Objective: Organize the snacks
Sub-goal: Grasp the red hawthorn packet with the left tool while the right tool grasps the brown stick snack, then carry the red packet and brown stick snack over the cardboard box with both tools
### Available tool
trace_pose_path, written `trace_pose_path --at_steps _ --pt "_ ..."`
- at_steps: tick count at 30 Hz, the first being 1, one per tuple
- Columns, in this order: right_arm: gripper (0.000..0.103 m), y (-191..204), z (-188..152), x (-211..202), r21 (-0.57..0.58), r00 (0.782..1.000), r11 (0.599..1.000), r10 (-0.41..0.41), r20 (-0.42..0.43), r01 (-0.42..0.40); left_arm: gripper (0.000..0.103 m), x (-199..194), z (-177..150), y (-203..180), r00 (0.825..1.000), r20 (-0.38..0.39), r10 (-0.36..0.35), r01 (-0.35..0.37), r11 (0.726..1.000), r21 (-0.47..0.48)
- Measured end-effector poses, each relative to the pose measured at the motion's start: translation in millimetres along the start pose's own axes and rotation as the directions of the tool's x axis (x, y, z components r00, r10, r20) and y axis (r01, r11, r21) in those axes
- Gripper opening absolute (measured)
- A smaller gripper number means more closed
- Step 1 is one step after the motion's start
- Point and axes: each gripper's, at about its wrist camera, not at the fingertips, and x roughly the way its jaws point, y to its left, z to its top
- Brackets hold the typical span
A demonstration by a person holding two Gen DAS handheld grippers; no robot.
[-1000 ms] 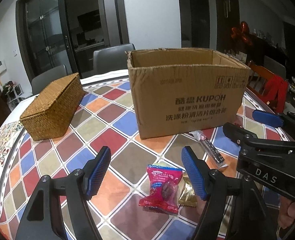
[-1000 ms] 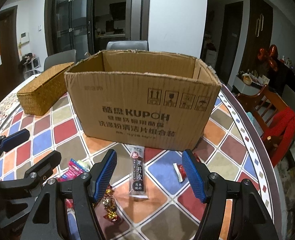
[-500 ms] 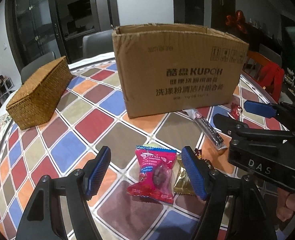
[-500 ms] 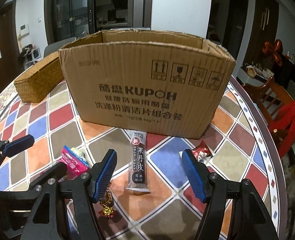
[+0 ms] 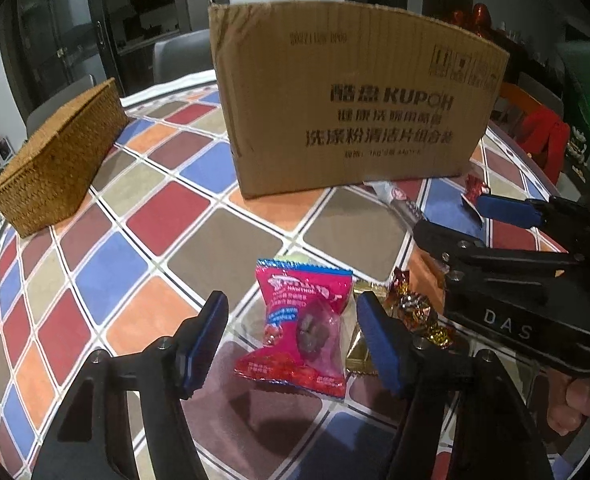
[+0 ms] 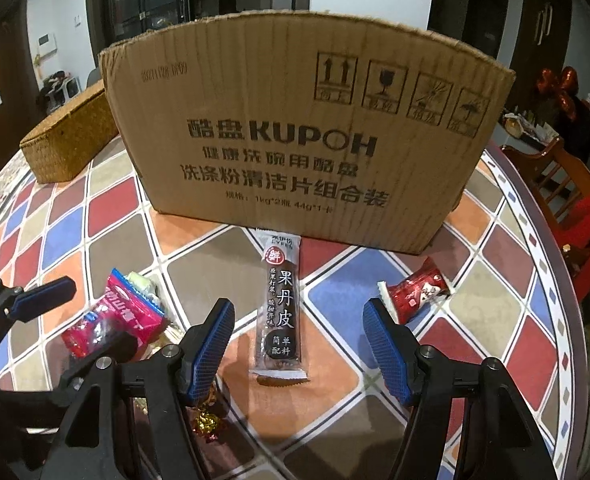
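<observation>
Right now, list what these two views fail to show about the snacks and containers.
- Cardboard box interior: both views, its front wall hides it.
- Wicker basket contents: both views, seen only from the side.
- Gold packet: left wrist view, mostly behind the pink packet and a fingertip.
- Dark bar: left wrist view, cut off by the right gripper.

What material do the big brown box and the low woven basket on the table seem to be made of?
Big brown box: corrugated cardboard, matte, judging by ribbed faces and printed ink. Low woven basket: probably rattan or straw, with tight golden-brown weave; the exact fibre is unclear.
</observation>
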Motion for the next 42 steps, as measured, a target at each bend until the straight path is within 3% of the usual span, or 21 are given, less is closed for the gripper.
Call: trace_pose_path --at_steps 10,16,19,21,23,42 --pt "0.059 3 -4 24 -0.004 0.997 1.000 0.018 -0.071 -0.019 0.053 14 -5 3 0.999 -0.046 -0.009 0.009 1.000 -0.014" --pt "0.057 3 -4 29 0.007 0.997 1.000 0.031 -0.072 -0.031 0.046 19 -5 3 0.998 -0.058 -0.015 0.014 1.000 -0.020" --pt "0.046 5 -4 29 0.005 0.997 0.999 0.041 -0.069 -0.040 0.045 20 -4 5 0.998 -0.058 -0.018 0.016 0.999 -0.028" --pt "0.029 5 -1 28 0.008 0.997 0.999 0.047 -0.068 -0.047 0.043 19 -4 6 0.998 -0.054 -0.018 0.016 0.999 -0.036" --pt "0.024 4 0 28 0.019 0.996 0.998 0.055 -0.067 -0.054 0.041 18 -4 7 0.998 -0.051 -0.022 0.020 0.999 -0.040" --pt "0.019 -2 -1 9 0.022 0.997 0.998 0.065 -0.043 -0.064 0.036 4 0 9 1.000 -0.022 0.010 -0.011 0.999 -0.051"
